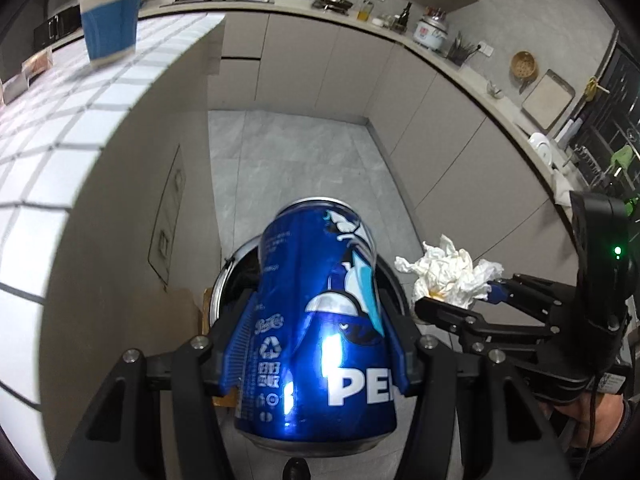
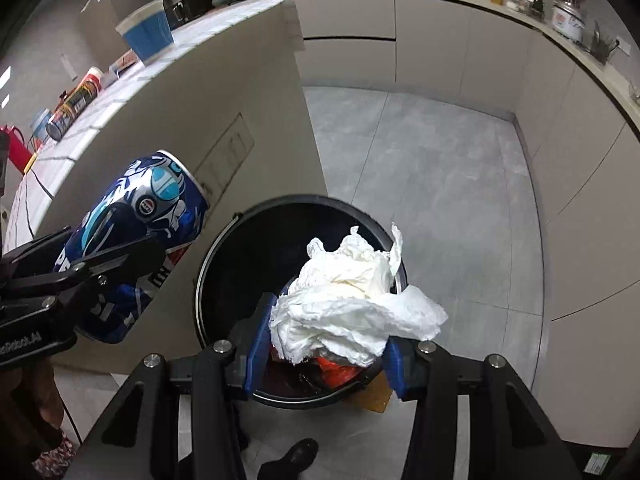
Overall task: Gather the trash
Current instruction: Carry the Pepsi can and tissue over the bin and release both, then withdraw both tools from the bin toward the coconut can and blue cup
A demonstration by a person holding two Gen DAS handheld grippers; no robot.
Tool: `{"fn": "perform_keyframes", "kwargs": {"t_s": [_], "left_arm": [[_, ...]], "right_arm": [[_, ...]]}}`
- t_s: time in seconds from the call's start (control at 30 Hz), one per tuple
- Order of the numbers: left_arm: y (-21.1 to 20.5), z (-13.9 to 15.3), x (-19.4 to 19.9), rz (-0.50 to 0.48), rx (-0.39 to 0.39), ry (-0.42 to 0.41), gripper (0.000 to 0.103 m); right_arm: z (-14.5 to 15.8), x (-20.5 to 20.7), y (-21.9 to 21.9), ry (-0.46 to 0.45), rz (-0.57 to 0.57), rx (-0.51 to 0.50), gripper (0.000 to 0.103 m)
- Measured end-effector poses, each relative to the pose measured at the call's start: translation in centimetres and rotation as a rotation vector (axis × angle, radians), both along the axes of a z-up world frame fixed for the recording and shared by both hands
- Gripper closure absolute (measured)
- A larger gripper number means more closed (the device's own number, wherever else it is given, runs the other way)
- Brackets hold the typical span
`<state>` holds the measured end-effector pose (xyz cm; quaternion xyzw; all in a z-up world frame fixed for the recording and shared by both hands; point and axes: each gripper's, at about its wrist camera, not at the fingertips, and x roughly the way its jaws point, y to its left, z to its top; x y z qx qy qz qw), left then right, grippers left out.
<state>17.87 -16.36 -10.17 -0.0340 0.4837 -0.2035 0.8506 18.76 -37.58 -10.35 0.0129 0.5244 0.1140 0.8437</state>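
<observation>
My left gripper (image 1: 316, 340) is shut on a blue Pepsi can (image 1: 316, 320), held above the round black trash bin (image 1: 228, 280) on the floor. The can also shows in the right wrist view (image 2: 136, 240), left of the bin (image 2: 240, 256). My right gripper (image 2: 324, 344) is shut on a crumpled white tissue wad (image 2: 352, 304), held over the bin's open mouth. In the left wrist view the right gripper (image 1: 460, 300) holds the tissue (image 1: 448, 272) to the right of the can. Orange trash (image 2: 336, 368) lies in the bin.
A white tiled counter (image 1: 60, 120) stands to the left with a blue-and-white cup (image 1: 110, 26) and a spray can (image 2: 76, 100). Grey cabinets (image 1: 420, 140) line the far side. Cardboard (image 2: 372, 396) lies beneath the bin. A shoe (image 2: 296, 456) is near its front.
</observation>
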Motion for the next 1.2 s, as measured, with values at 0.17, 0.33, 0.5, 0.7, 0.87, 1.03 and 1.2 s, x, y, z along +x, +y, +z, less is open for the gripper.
{"fn": "perform_keyframes", "kwargs": {"t_s": [0.17,0.33,0.5,0.7,0.87,1.03,1.2], "left_arm": [[-0.5,-2.0,0.0,-0.007,0.022,0.035,0.045],[-0.3,-3.3,0.0,0.005,0.028,0.070,0.045],[-0.1,-3.7,0.5,0.013,0.015,0.097,0.044],[0.7,-2.3,0.5,0.086,0.032,0.043,0.004],[0.5,-1.4,-0.3,0.060,0.073,0.012,0.004],[0.2,-0.8,-0.7,0.062,0.077,-0.001,0.004],[0.1,-0.2,-0.9,0.062,0.087,-0.018,0.004]], "right_arm": [[-2.4,0.3,0.2,0.030,0.046,-0.017,0.052],[-4.4,0.5,0.9,0.043,0.119,-0.060,0.052],[-5.5,0.5,2.1,0.050,0.181,-0.078,0.052],[-7.1,0.9,2.8,0.022,0.266,-0.111,0.011],[-6.0,0.8,0.6,0.019,0.171,-0.071,0.008],[-5.7,0.5,-0.8,0.058,0.086,-0.035,0.004],[-4.2,0.1,-1.8,0.056,0.035,-0.045,0.003]]}}
